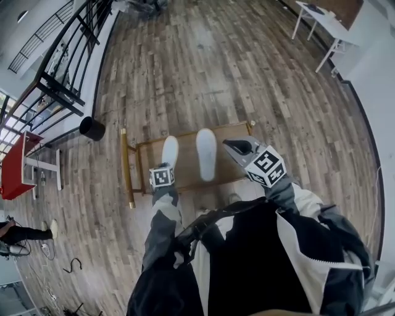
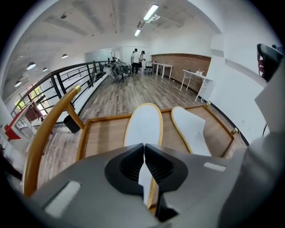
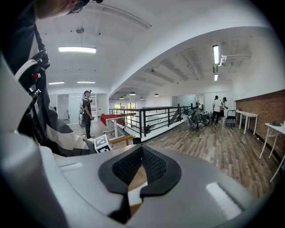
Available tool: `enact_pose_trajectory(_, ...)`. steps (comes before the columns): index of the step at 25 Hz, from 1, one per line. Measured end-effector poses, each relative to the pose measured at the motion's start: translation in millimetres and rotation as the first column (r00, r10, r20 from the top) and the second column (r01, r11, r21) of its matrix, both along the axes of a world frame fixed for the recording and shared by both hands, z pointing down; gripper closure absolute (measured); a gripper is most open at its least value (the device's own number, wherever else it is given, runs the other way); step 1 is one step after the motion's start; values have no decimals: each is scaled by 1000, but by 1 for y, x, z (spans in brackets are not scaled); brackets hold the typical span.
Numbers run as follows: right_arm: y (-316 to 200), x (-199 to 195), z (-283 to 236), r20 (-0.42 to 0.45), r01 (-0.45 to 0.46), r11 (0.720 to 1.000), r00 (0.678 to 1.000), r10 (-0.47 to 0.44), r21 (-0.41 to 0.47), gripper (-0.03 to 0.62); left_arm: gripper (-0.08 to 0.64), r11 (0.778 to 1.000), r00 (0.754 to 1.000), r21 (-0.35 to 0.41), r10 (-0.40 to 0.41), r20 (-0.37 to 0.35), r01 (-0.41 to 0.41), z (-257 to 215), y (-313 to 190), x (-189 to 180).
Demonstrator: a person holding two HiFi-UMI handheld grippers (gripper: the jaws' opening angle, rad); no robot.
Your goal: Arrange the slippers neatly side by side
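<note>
1. Currently, two white slippers lie on a low wooden tray [image 1: 187, 162] that stands on the plank floor [image 1: 216, 74].
2. Left slipper [image 2: 143, 124]: white surface with a yellow rim. It lies lengthwise on the left half of the tray, toe pointing away from the person.
3. Right slipper [image 2: 191, 127]: same colours. It lies just beside the left slipper and roughly parallel to it. A strip of bare tray separates the two, so they do not touch.
4. Left gripper [image 2: 144, 147]: it points steeply down at the heel end of the left slipper. The jaws are drawn almost fully together, and the white, yellow-rimmed heel shows between them. The pads are closed on the heel.
5. Right gripper [image 3: 141, 149]: the jaws are fully together with nothing between them. In the head view it hangs over the right end of the tray, beside the right slipper and clear of it.
6. Surroundings:
   - A black bin [image 1: 92, 128] stands on the floor off the tray's left corner.
   - A black railing [image 1: 68, 55] runs along the left side of the room.
   - A red table [image 1: 12, 166] stands beyond the railing.
   - White tables [image 1: 321, 18] stand at the far right wall.
</note>
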State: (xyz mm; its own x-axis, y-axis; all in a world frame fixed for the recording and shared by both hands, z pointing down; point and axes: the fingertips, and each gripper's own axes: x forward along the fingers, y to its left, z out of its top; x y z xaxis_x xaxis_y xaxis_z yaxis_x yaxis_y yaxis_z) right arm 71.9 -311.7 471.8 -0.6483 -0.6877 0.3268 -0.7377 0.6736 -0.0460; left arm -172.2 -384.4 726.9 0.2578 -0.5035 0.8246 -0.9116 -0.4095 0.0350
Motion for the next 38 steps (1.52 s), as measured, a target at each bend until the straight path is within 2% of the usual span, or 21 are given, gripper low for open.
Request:
enact_pose_trajectory(4, -1, -5, -1, 5, 24, 1000, 1000, -24, 5, 588, 534, 994, 995, 110, -17, -97, 27, -41, -7, 18)
enact_pose_trajectory(7, -3, -9, -2, 6, 41, 999, 999, -41, 11, 587, 534, 977, 985, 210, -7, -174, 44, -83, -10, 36)
enact_pose_trajectory(12, -8, -16, -1, 17, 65, 998, 998, -65, 15, 587, 534, 929, 954, 361, 30, -298, 83, -152, -4, 57)
enact_pose_trajectory(16, -9, -25, -3, 25, 90, 996, 996, -90, 20, 587, 534, 884, 935, 456, 74, -348, 100, -200, 9, 67)
enact_pose_trajectory(18, -10, -28, -5, 28, 98, 995, 995, -99, 20, 588, 534, 864, 928, 493, 100, -359, 97, -221, 16, 71)
enact_pose_trajectory(22, -12, -33, -6, 38, 111, 993, 993, -112, 29, 587, 534, 823, 930, 564, 150, -337, 71, -252, 32, 77)
enact_pose_trajectory(27, -15, -38, -9, 53, 121, 992, 991, -124, 43, 587, 534, 789, 925, 611, 181, -335, 67, -279, 40, 73)
enact_pose_trajectory(31, -15, -43, -6, 56, 128, 991, 990, -130, 40, 587, 534, 779, 921, 623, 185, -342, 75, -289, 42, 67)
enact_pose_trajectory(38, -12, -43, -4, 58, 131, 991, 989, -133, 40, 588, 534, 778, 930, 624, 170, -326, 76, -286, 43, 62)
